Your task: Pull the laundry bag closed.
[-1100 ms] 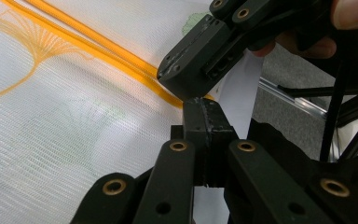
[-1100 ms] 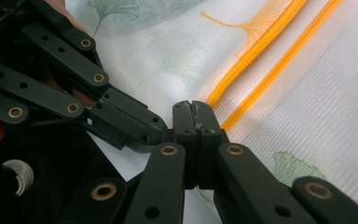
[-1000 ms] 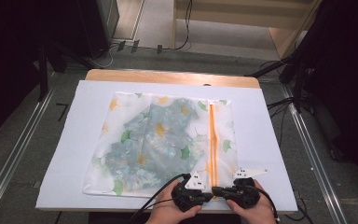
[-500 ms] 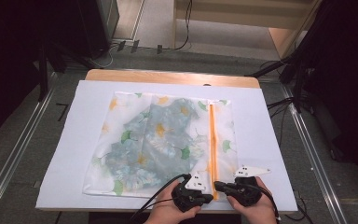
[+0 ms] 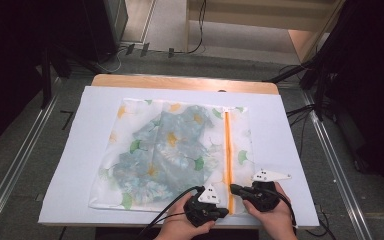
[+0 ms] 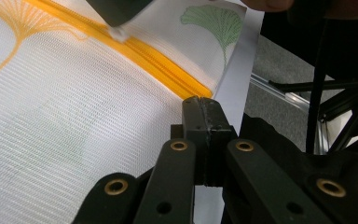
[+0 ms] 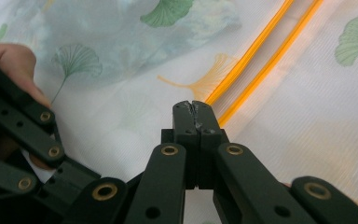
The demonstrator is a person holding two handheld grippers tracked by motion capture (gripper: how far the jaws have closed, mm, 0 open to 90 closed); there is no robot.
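Note:
A white mesh bag [image 5: 180, 150] printed with ginkgo leaves lies flat on the white sheet [image 5: 90, 130], with a blue-green garment [image 5: 165, 150] inside it. An orange zipper [image 5: 226, 145] runs along the bag's right side. At the near edge my left gripper [image 5: 226, 211] is shut on the bag's hem at the zipper's end [image 6: 200, 91]. Just beyond it my right gripper [image 5: 233, 189] is shut on the white zipper pull [image 6: 117, 32]. Past the right gripper [image 7: 192, 106] the zipper runs on as two separate orange lines [image 7: 256, 51].
The white sheet covers a wooden table [image 5: 180, 81]. Metal rails [image 5: 25, 155] run along the floor on both sides. Black cables [image 5: 170, 200] trail from the grippers over the near edge. Dark equipment [image 5: 95, 25] and stands [image 5: 325, 70] are at the back.
The right gripper has edged a little away from me along the zipper. The left gripper has held its place at the bag's near edge.

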